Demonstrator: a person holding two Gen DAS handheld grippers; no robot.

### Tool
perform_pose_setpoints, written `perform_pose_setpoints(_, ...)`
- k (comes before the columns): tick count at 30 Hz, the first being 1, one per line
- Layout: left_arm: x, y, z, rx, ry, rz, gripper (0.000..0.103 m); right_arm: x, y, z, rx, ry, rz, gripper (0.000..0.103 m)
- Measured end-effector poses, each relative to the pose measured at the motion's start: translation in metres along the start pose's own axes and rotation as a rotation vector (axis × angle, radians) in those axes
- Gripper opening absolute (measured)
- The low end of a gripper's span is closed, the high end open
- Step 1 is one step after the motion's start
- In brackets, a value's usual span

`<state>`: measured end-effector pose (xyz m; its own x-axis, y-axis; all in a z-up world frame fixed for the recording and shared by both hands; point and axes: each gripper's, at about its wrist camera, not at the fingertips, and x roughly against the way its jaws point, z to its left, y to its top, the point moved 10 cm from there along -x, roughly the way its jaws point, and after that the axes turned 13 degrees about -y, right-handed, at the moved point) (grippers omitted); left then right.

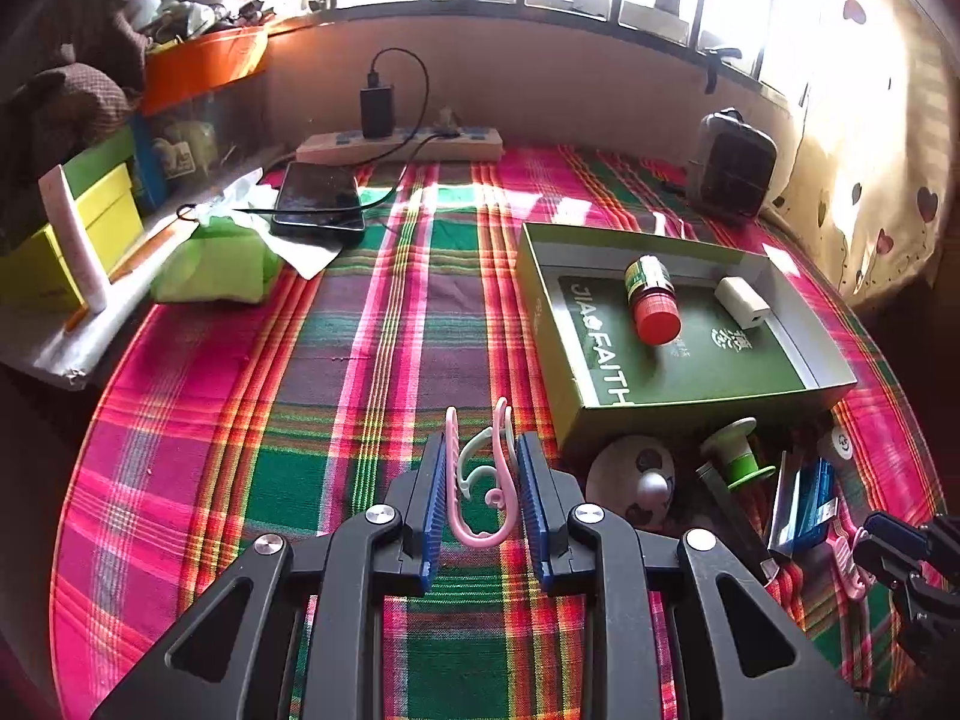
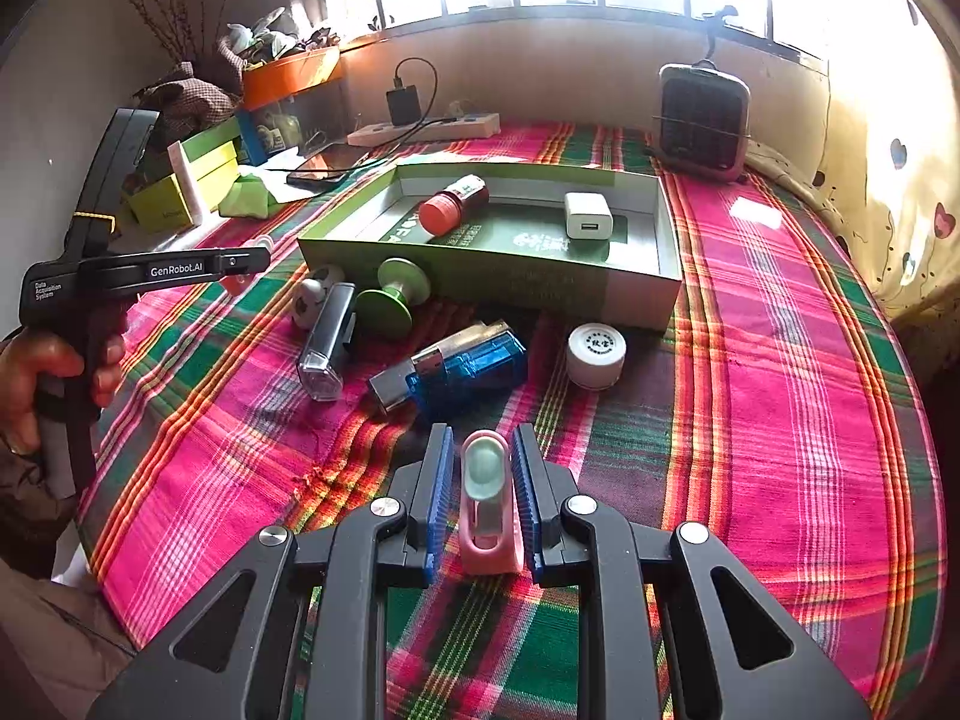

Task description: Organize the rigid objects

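Observation:
My left gripper (image 1: 482, 456) is shut on a pink and white plastic clip (image 1: 480, 474), held above the plaid cloth left of the green box (image 1: 543, 312). The box holds a red-capped bottle (image 1: 651, 299) and a white charger (image 1: 741, 301). My right gripper (image 2: 480, 450) brackets a pink clip with a pale green pad (image 2: 487, 498) that stands on the cloth; the right pad touches it, the left stands slightly off. In front lie a blue lighter (image 2: 462, 369), a white jar (image 2: 596, 355), a clear-capped tube (image 2: 327, 348), a green spool (image 2: 390, 300) and a small ball toy (image 2: 312, 294).
A phone (image 1: 318, 204) on a cable and a power strip (image 1: 399, 144) lie at the back. A green tissue pack (image 1: 216, 264) and yellow boxes (image 1: 66, 252) stand at the left. A small fan heater (image 2: 702, 120) stands at the back right. The table edge curves on the right.

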<state>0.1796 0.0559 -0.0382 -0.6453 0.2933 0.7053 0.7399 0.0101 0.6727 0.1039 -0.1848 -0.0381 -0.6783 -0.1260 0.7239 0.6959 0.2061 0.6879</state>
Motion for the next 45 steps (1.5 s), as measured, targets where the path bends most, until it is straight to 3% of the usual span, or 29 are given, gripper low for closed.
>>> perform_pose_setpoints(8,0.013,0.01,-0.008,-0.012,-0.012,-0.033,0.022,0.007,0.011,-0.003,-0.012,0.006,-0.029,0.018)
perform_pose_setpoints(17,0.011,0.001,-0.012,-0.012,-0.023,-0.015,0.022,0.003,-0.004,-0.001,0.002,0.01,0.005,0.018)
perform_pose_setpoints(23,0.013,-0.001,-0.012,-0.011,-0.027,-0.015,0.022,0.004,-0.006,0.003,0.037,-0.013,0.004,0.022)
perform_pose_setpoints(30,0.012,-0.001,-0.016,-0.016,-0.034,-0.013,0.022,0.006,-0.012,-0.001,0.05,-0.056,0.006,0.034)
perform_pose_setpoints(45,0.009,-0.002,-0.023,-0.031,-0.046,-0.005,0.022,-0.002,-0.032,-0.018,0.012,-0.08,0.061,0.035)
